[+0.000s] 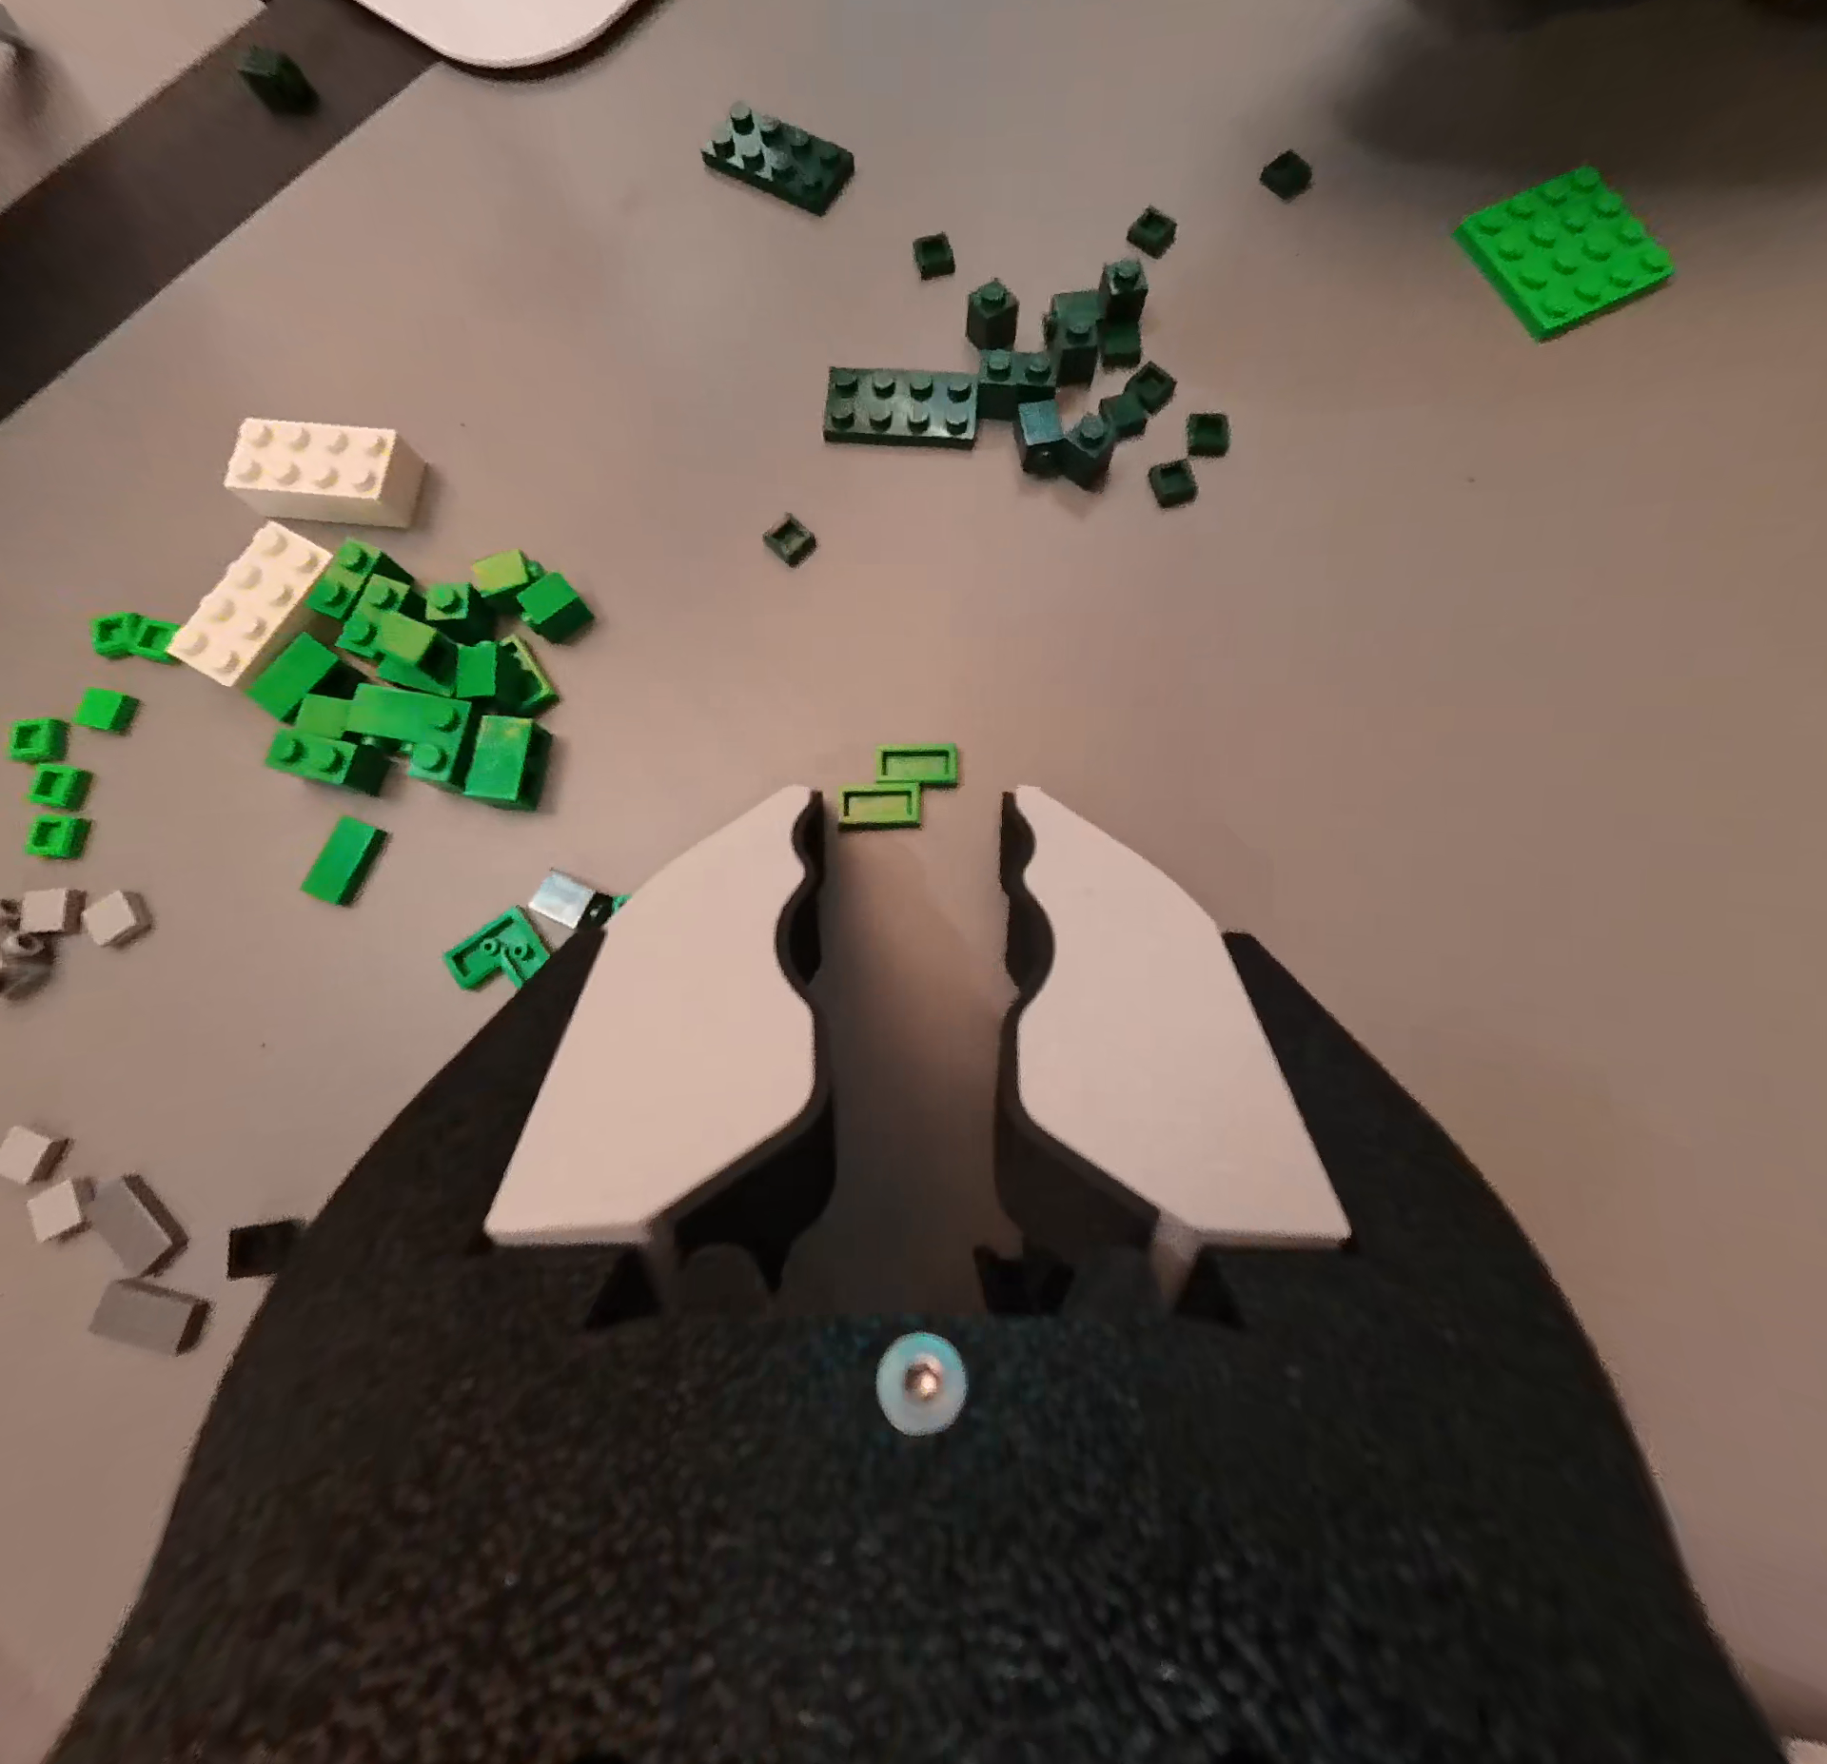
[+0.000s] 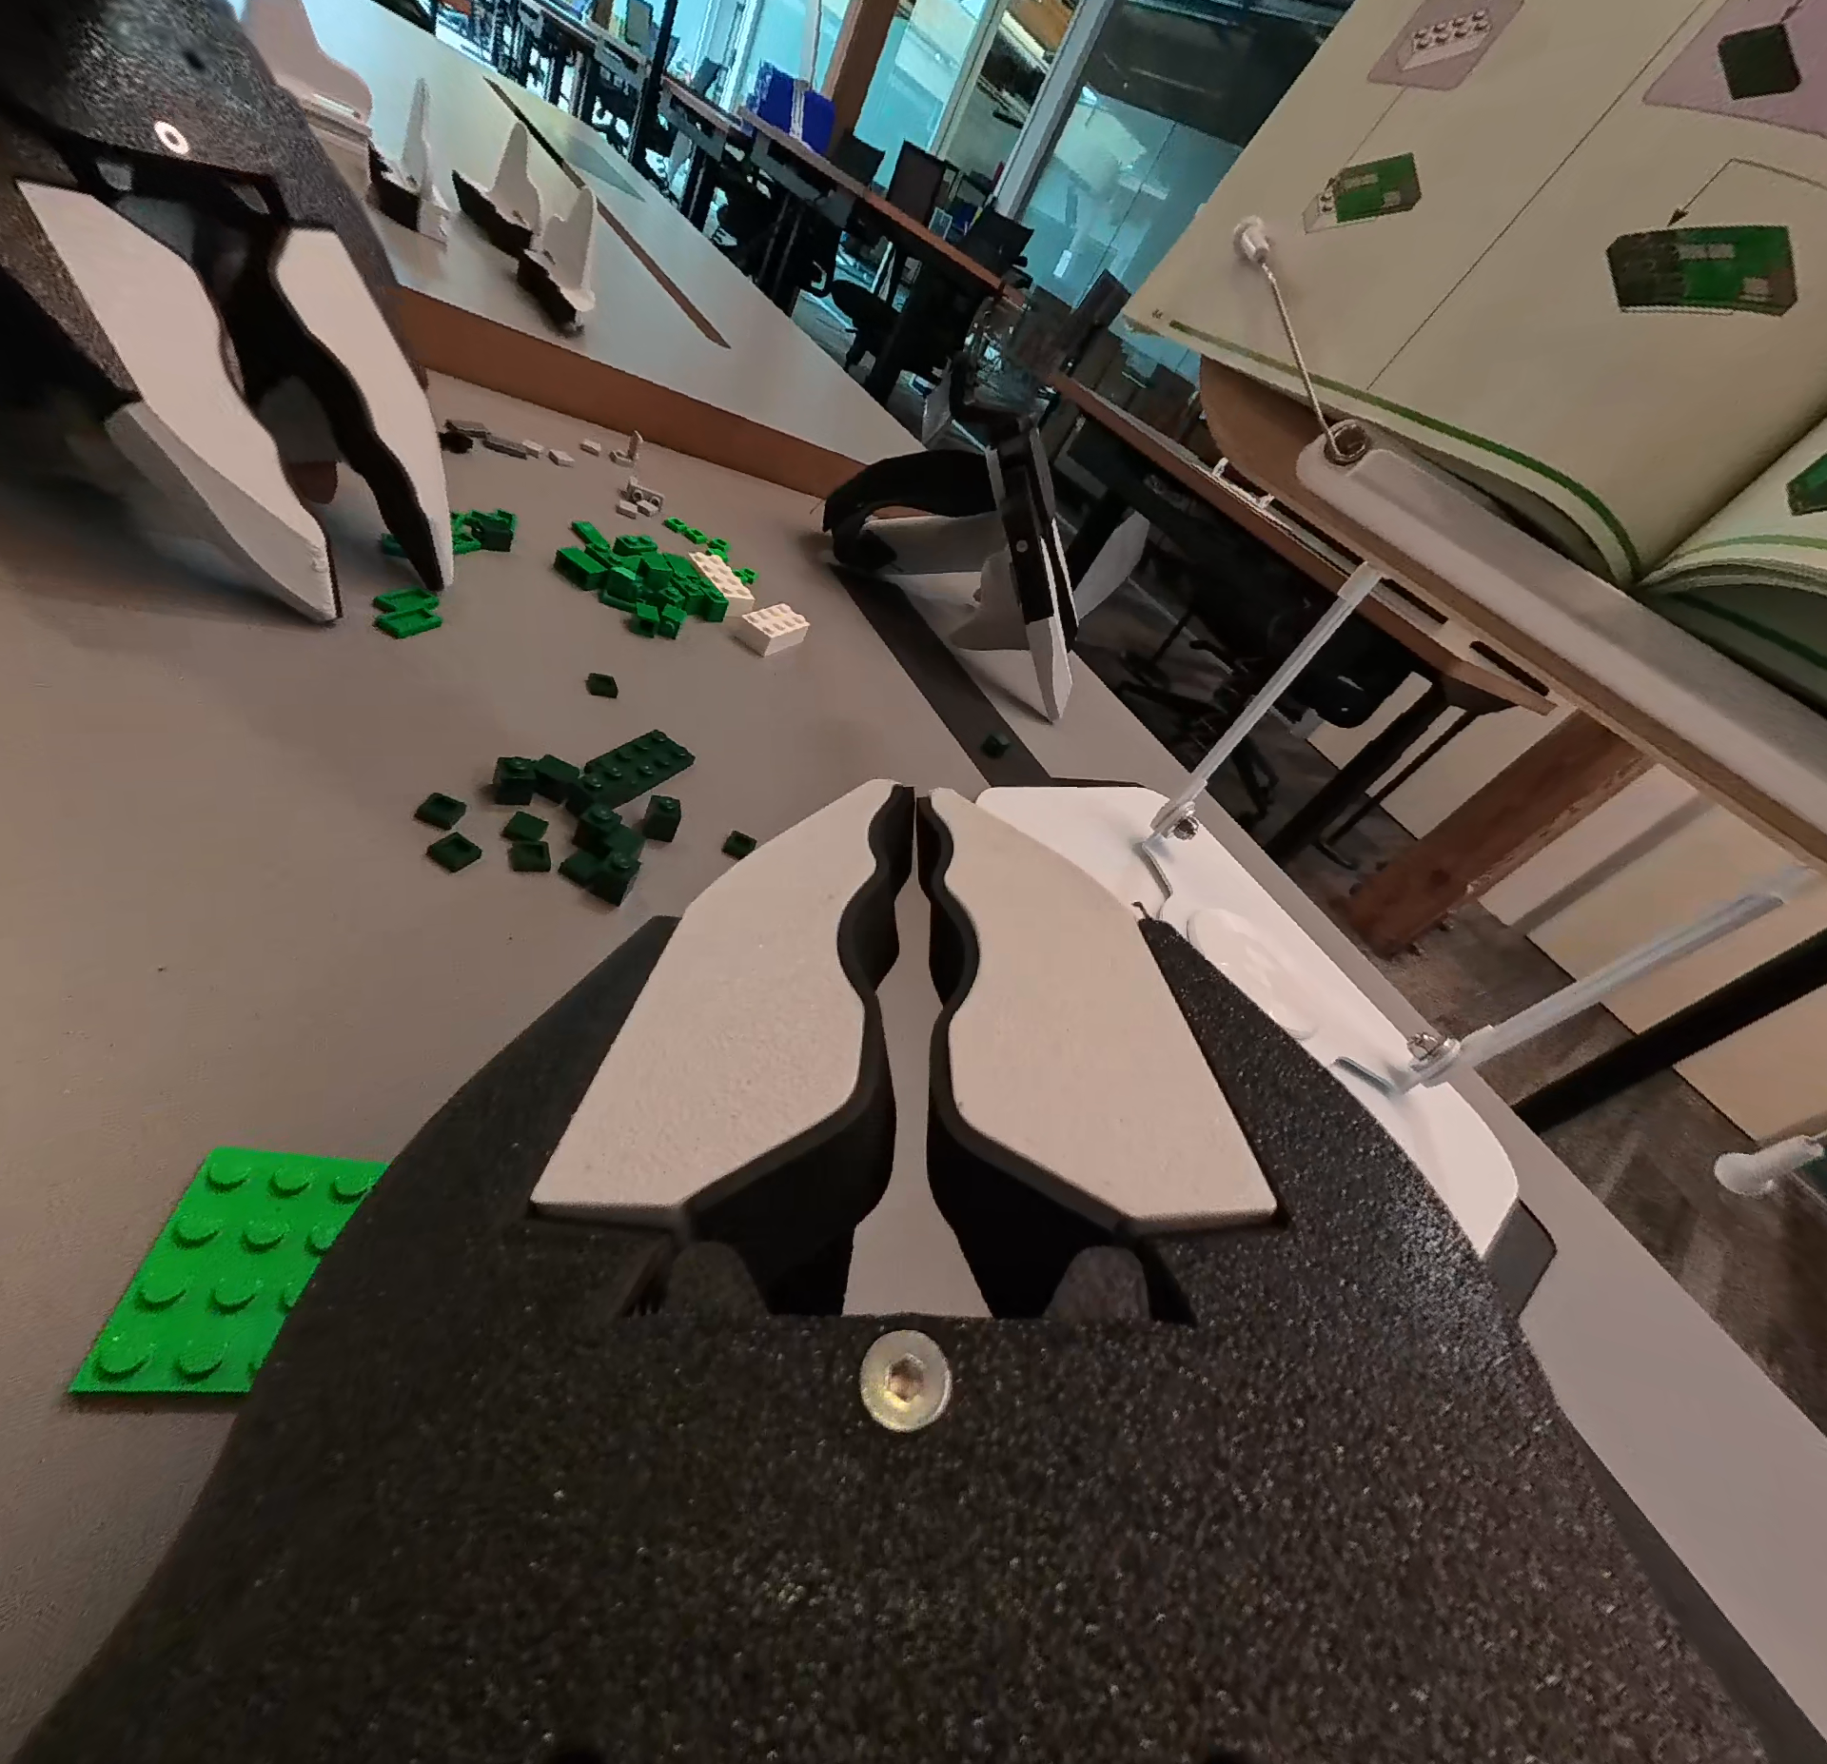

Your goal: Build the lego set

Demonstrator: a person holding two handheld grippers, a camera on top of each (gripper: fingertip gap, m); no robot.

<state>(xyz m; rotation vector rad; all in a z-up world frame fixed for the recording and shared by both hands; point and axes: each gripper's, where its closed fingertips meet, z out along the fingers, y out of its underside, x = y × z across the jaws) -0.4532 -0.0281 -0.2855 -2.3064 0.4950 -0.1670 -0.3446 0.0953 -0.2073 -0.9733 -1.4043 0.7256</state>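
Observation:
My left gripper (image 1: 912,807) is open and empty, low over the grey table (image 1: 1384,827). Two small bright green flat tiles (image 1: 895,789) lie upside down on the table just ahead of its tips, apart from the pads. The left gripper also shows in the right wrist view (image 2: 381,585), open, with the same tiles (image 2: 407,611) below its tips. My right gripper (image 2: 914,802) is shut with nothing between its pads. A bright green square plate (image 1: 1562,252) lies at the far right; it also shows in the right wrist view (image 2: 222,1272).
A pile of bright green bricks (image 1: 425,669) with two white bricks (image 1: 321,471) lies to the left. Dark green bricks (image 1: 1038,382) lie ahead. Grey pieces (image 1: 89,1212) sit at the left edge. An instruction booklet on a white stand (image 2: 1582,263) stands right of the right gripper. My hands' fingertips stand some 20 centimeters from each other. My left tips are about 15 centimeters from the bright green square plate (image 1: 1562,252), my right tips only 12 centimeters. It turns up in the right wrist view (image 2: 289,1258) as well.

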